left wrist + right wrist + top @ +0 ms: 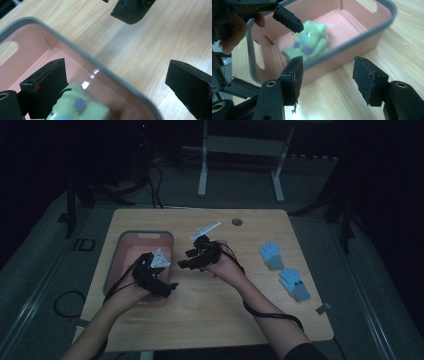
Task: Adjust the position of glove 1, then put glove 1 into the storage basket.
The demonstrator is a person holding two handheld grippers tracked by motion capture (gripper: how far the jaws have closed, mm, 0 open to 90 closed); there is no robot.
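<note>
A pink bin with a grey rim (145,234) stands on the left of the wooden table. A green glove (310,42) with dark dots lies inside it, blurred. My left gripper (159,279) hovers over the bin's near right rim (75,47), open wide; the green glove (80,107) lies below its left jaw, not gripped. My right gripper (186,259) hangs over the table just right of the bin, pointing at its wall (352,42). Its jaws (328,65) stand open with nothing between them. The left gripper's jaw (287,20) shows above the glove.
Two blue gloves (271,254) (295,284) lie on the right side of the table. A round cable hole (237,222) sits near the far edge. White desk legs (202,175) stand beyond the table. Bare wood (150,45) lies between the bin and the blue gloves.
</note>
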